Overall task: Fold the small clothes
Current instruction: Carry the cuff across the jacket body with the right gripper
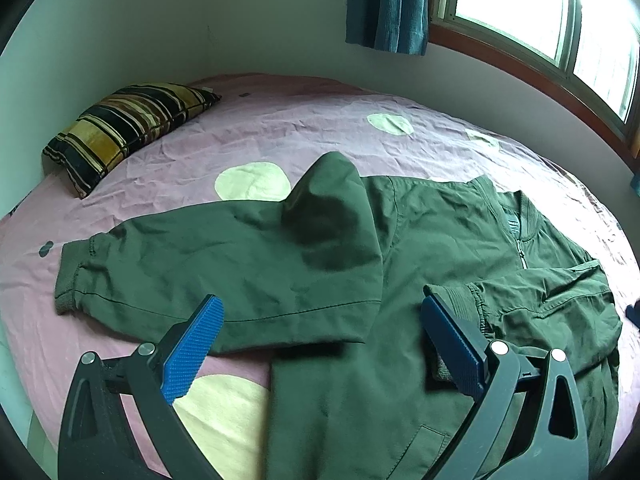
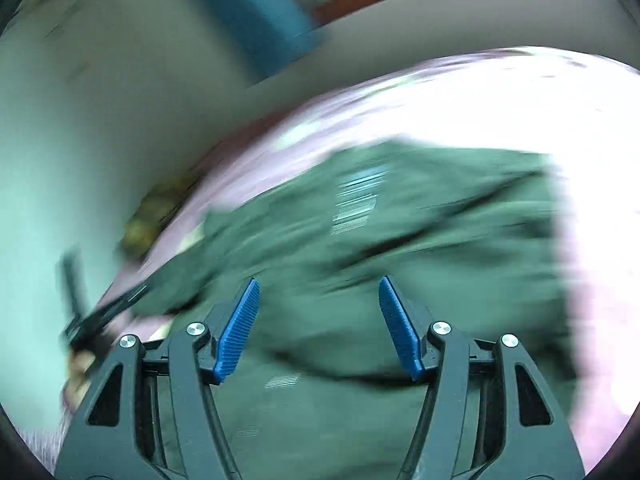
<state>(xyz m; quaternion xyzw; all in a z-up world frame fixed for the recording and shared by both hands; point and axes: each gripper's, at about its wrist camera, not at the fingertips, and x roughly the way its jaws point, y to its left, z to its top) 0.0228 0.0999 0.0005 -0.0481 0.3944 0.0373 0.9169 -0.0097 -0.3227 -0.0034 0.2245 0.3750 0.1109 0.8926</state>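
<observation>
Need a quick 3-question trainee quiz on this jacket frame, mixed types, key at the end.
1. True or false: the left gripper is shut on the jacket.
2. Which sleeve lies folded over the jacket's front? A) the sleeve stretched toward the pillow B) the sleeve on the window side
3. Fill in: the jacket lies on a pink ____ with pale dots.

Key: 1 false, jaws open with nothing gripped; 2 B; 3 sheet.

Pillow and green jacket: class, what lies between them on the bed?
Only bare pink sheet with pale spots separates the striped pillow from the green jacket, as the left wrist view shows.
</observation>
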